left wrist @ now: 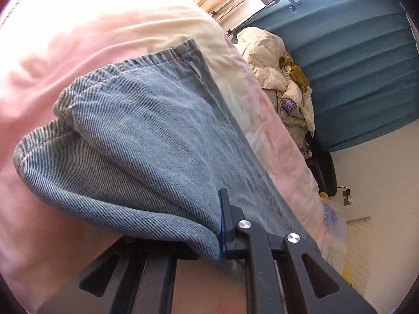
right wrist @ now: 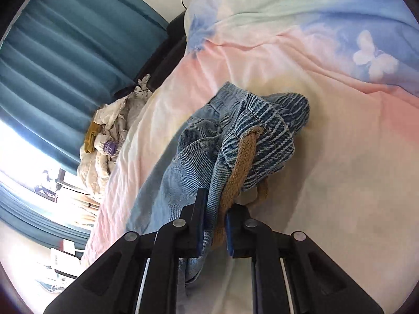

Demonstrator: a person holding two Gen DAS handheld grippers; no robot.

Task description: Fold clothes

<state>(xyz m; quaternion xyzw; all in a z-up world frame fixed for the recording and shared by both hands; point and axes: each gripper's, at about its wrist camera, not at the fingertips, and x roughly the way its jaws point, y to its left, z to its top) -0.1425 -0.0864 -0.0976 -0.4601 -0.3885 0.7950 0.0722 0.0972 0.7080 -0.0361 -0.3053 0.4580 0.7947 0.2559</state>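
Observation:
Light blue denim pants (left wrist: 146,141) lie folded on a pink and white bedsheet (left wrist: 86,39). My left gripper (left wrist: 220,233) is shut on a folded edge of the denim; only its right finger (left wrist: 224,217) shows, the cloth hides the other. In the right wrist view the same pants (right wrist: 199,154) are bunched, with the elastic waistband (right wrist: 264,130) and a tan drawstring (right wrist: 242,164) on top. My right gripper (right wrist: 214,225) is shut on the denim and the drawstring at the waist, lifting them off the sheet (right wrist: 327,157).
A rumpled cream quilted jacket (left wrist: 282,78) lies at the bed's far edge, also in the right wrist view (right wrist: 110,141). Teal curtains (left wrist: 353,52) hang behind it. A butterfly print (right wrist: 374,57) marks the blue part of the sheet. A wall socket (left wrist: 347,196) sits by the bed.

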